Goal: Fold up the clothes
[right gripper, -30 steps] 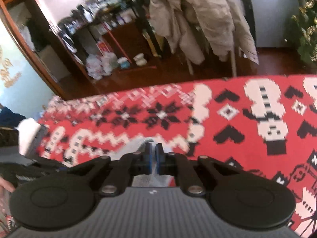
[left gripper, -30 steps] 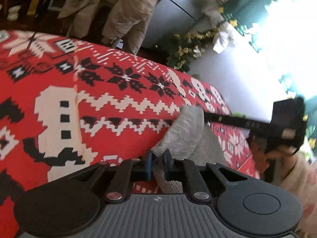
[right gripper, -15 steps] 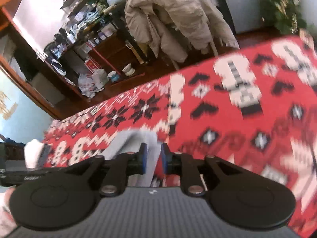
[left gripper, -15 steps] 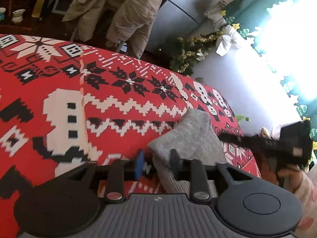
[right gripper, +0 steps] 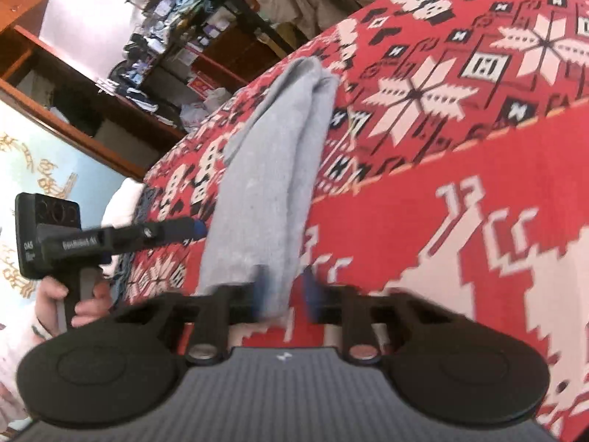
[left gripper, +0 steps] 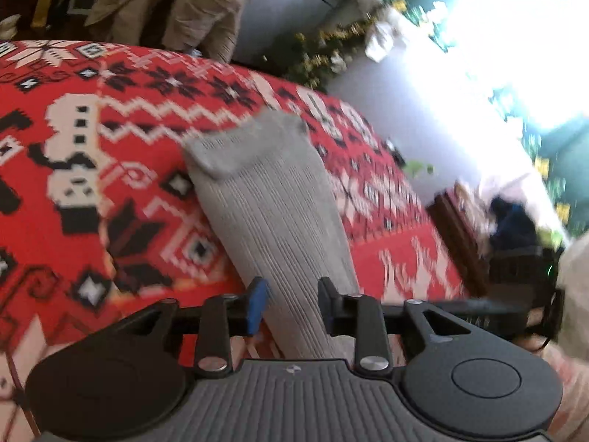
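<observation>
A grey ribbed sock (left gripper: 265, 199) lies stretched out on the red patterned tablecloth (left gripper: 73, 221), its far end folded over. My left gripper (left gripper: 291, 305) is open, and the sock's near end runs between its fingers without being pinched. In the right wrist view the same sock (right gripper: 272, 162) runs away from my right gripper (right gripper: 287, 289), which is also open with the sock's edge between its blurred fingers. The left gripper (right gripper: 193, 227) comes in from the left, held by a hand (right gripper: 79, 305), with its tips at the sock's side.
The tablecloth (right gripper: 460, 110) ends in a curved far edge. Behind it stand a beige coat (left gripper: 191, 3) on a chair, a decorated green garland (left gripper: 320, 55) and cluttered wooden shelves (right gripper: 165, 48). A bright window glares at the upper right of the left wrist view.
Both grippers were shut on the sock a second ago and have opened. They pulled back toward the near edge. The sock now lies flat along the cloth.
</observation>
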Tool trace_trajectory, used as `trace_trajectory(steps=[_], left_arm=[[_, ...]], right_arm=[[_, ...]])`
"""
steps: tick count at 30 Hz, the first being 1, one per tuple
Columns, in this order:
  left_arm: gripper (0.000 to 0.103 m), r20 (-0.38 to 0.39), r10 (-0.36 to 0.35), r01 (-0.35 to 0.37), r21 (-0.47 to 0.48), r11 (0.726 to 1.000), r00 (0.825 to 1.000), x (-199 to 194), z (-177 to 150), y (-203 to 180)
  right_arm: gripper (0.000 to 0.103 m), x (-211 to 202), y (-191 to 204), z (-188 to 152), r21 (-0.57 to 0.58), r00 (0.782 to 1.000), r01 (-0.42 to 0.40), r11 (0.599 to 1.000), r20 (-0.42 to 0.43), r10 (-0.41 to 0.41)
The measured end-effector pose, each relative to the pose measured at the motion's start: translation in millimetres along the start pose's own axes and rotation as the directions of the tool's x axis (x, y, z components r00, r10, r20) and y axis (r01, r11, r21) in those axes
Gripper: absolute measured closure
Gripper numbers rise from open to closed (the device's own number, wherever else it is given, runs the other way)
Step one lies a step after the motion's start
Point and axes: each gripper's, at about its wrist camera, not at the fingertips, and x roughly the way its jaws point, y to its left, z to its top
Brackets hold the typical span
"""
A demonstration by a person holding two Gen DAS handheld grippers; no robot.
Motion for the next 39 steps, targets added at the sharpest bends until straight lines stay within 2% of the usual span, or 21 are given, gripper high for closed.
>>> trace_trajectory(steps=[3, 8, 10, 12, 13, 16, 20, 24, 26, 28, 31, 34, 36, 39], left_arm=[[0.084, 0.004, 0.059, -0.060, 0.061, 0.996, 0.998, 1, -8, -10], [0.088, 0.005, 0.095, -0.095, 0.077, 0.992, 0.995, -2, -11, -8], [0.091, 0.014, 0.118, -0.118, 0.100, 0.988, 0.993, -6, -11, -10], [0.095, 0.047, 0.133, -0.138, 0.143, 0.980, 0.990, -14, -10, -15], [0.096, 0.068, 0.126, -0.135, 0.153, 0.979, 0.990, -18, -8, -18], [0.098, 0.120, 0.088, -0.110, 0.191, 0.975, 0.989, -21, 1, -29], [0.098, 0.133, 0.084, -0.120, 0.296, 0.948, 0.988, 3, 12, -50], [0.098, 0.079, 0.071, -0.095, 0.370, 0.924, 0.994, 28, 9, -60], [0.098, 0.032, 0.073, -0.080, 0.423, 0.903, 0.997, 39, 1, -64], [0.098, 0.001, 0.073, -0.066, 0.443, 0.894, 0.997, 44, -8, -63], [0.098, -0.009, 0.053, -0.044, 0.434, 0.900, 0.999, 40, -15, -55], [0.099, -0.014, 0.030, -0.022, 0.390, 0.920, 0.999, 33, -16, -48], [0.099, -0.008, 0.016, -0.012, 0.373, 0.928, 1.000, 25, -16, -47], [0.099, 0.047, 0.003, -0.020, 0.349, 0.937, 0.999, 7, -12, -45]], right_arm=[[0.101, 0, 11, -8, -0.017, 1.000, 0.016, 1.000, 0.024, -0.016], [0.101, 4, 12, -12, -0.017, 1.000, 0.027, 0.999, 0.014, -0.027], [0.096, 6, 9, -12, -0.019, 0.999, 0.040, 0.999, 0.009, -0.040], [0.087, 2, 7, -7, -0.029, 0.999, 0.043, 0.999, 0.012, -0.043], [0.087, -2, 10, -4, -0.066, 0.998, 0.060, 0.996, 0.020, -0.059], [0.087, 0, 21, 22, -0.161, 0.994, 0.098, 0.982, 0.065, -0.089], [0.087, 8, 37, 63, -0.278, 0.984, 0.149, 0.949, 0.135, -0.115], [0.087, 32, 44, 109, -0.348, 0.977, 0.180, 0.920, 0.172, -0.126], [0.088, 51, 41, 126, -0.368, 0.976, 0.194, 0.909, 0.163, -0.143], [0.090, 69, 35, 139, -0.379, 0.974, 0.217, 0.900, 0.151, -0.171], [0.095, 86, 16, 148, -0.349, 0.965, 0.255, 0.902, 0.144, -0.217], [0.097, 82, 3, 150, -0.309, 0.969, 0.235, 0.921, 0.148, -0.197], [0.093, 77, 3, 150, -0.313, 0.966, 0.249, 0.917, 0.147, -0.212], [0.092, 59, 11, 148, -0.355, 0.961, 0.271, 0.895, 0.158, -0.229]])
